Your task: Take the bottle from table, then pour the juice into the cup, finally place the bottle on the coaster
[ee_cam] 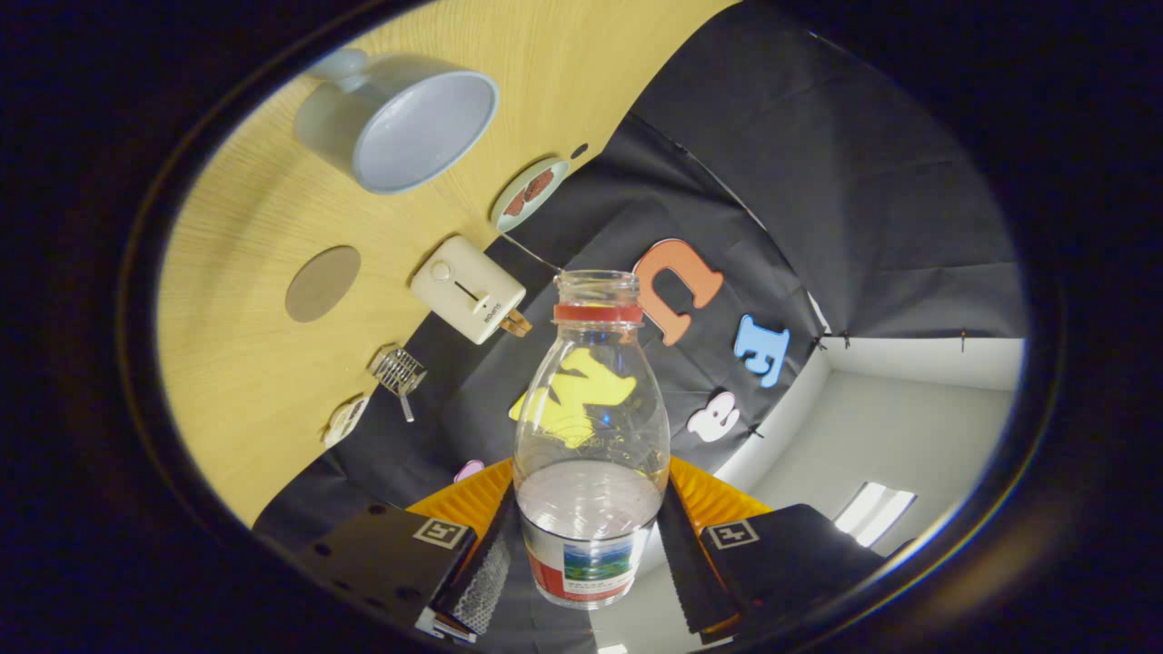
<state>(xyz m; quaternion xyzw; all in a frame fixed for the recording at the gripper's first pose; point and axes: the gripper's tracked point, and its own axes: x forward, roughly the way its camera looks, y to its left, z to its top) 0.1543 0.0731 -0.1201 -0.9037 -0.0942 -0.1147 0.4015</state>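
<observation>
the gripper [589,545] is clamped on the bottle [591,436], both fingers pressing its labelled lower body; the cap is off and clear liquid sits low inside. the view is rolled, so the bottle seems mid-tilt toward the cup [400,123], which stands well beyond its open mouth on the wooden table [245,363]. the round coaster [323,283] lies nearer the bottle than the cup does. to pour well, bring the mouth over the cup's rim first, then tip slowly, keeping the grip firm
</observation>
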